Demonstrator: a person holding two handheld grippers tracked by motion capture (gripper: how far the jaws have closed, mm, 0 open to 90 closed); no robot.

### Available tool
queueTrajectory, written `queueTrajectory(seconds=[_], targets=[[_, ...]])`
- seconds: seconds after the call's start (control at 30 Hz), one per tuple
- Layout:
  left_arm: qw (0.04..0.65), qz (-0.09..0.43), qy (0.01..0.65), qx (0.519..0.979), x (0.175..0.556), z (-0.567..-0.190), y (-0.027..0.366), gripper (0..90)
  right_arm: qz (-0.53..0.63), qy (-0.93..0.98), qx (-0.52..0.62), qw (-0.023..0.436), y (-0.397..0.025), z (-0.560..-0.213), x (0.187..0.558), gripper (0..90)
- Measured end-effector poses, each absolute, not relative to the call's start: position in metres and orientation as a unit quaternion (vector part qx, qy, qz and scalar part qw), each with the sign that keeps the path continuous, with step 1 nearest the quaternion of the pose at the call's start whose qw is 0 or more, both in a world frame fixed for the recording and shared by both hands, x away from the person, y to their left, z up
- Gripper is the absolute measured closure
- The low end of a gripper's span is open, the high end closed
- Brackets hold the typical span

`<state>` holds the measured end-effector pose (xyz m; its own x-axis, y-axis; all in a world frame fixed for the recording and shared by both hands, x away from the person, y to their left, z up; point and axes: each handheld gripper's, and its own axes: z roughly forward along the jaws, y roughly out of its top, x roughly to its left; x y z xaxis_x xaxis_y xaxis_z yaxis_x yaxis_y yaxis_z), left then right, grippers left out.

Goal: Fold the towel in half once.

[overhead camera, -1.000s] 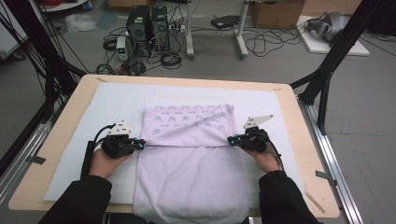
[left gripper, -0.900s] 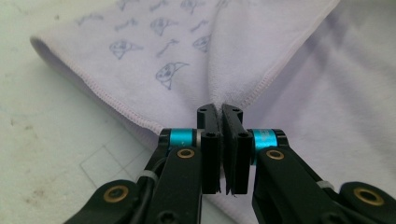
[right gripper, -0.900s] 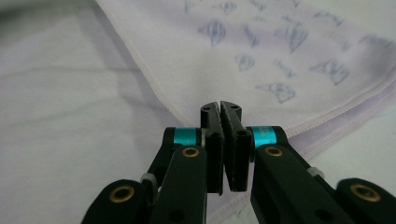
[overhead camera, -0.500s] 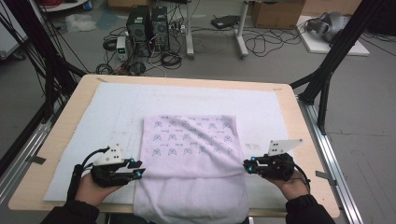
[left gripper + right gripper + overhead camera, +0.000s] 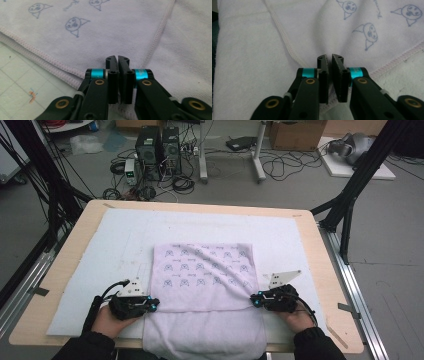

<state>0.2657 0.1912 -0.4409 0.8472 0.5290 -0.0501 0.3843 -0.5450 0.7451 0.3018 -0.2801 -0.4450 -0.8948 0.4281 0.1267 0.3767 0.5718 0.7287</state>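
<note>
Grey floor (image 5: 300, 185), tangled cables (image 5: 280, 167), computer towers (image 5: 159, 142), wooden table (image 5: 330, 285).

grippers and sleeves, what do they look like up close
Both the left gripper and right gripper have flat black jaws, a teal band behind each, and black arms with brass-coloured rivets. In the high view each carries a pale grey three-cornered plate and a black cable. The sleeves are dark.

A folded towel (image 5: 202, 285) lies on a mat (image 5: 90, 265) that covers the worktop (image 5: 327, 270), its near part hanging over the front edge. The left tongs (image 5: 155, 304) sit at its left edge, the right tongs (image 5: 253, 301) at its right edge. Computer towers (image 5: 157, 142) stand on the floor behind the worktop.
</note>
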Motion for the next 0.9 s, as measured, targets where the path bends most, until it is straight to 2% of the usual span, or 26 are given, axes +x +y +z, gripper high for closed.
queueTrajectory(seconds=[0.17, 0.27, 0.5, 0.53, 0.57, 0.6, 0.7, 0.9], targets=[[0.408, 0.094, 0.260, 0.870, 0.262, -0.431, 0.198, 88.4, 0.408, 0.884, 0.226, 0.030, -0.281, -0.441, 0.300, 87.3], [0.422, 0.103, 0.259, 0.863, 0.254, -0.419, 0.205, 88.5, 0.437, 0.871, 0.222, 0.034, -0.287, -0.426, 0.294, 87.3], [0.444, 0.099, 0.233, 0.860, 0.214, -0.406, 0.215, 88.4, 0.449, 0.872, 0.192, 0.022, -0.290, -0.405, 0.262, 87.2], [0.444, 0.094, 0.233, 0.860, 0.212, -0.408, 0.215, 87.7, 0.446, 0.875, 0.187, 0.014, -0.291, -0.407, 0.257, 84.7], [0.439, 0.096, 0.239, 0.860, 0.212, -0.410, 0.215, 84.0, 0.445, 0.875, 0.189, 0.006, -0.291, -0.409, 0.256, 77.1], [0.437, 0.097, 0.245, 0.860, 0.214, -0.412, 0.215, 73.6, 0.444, 0.874, 0.199, 0.003, -0.291, -0.412, 0.258, 75.2], [0.438, 0.116, 0.263, 0.852, 0.233, -0.413, 0.217, 69.7, 0.445, 0.867, 0.223, 0.012, -0.289, -0.414, 0.272, 64.1], [0.451, 0.154, 0.310, 0.823, 0.289, -0.410, 0.219, 64.8, 0.439, 0.860, 0.255, 0.057, -0.279, -0.405, 0.325, 58.6]])
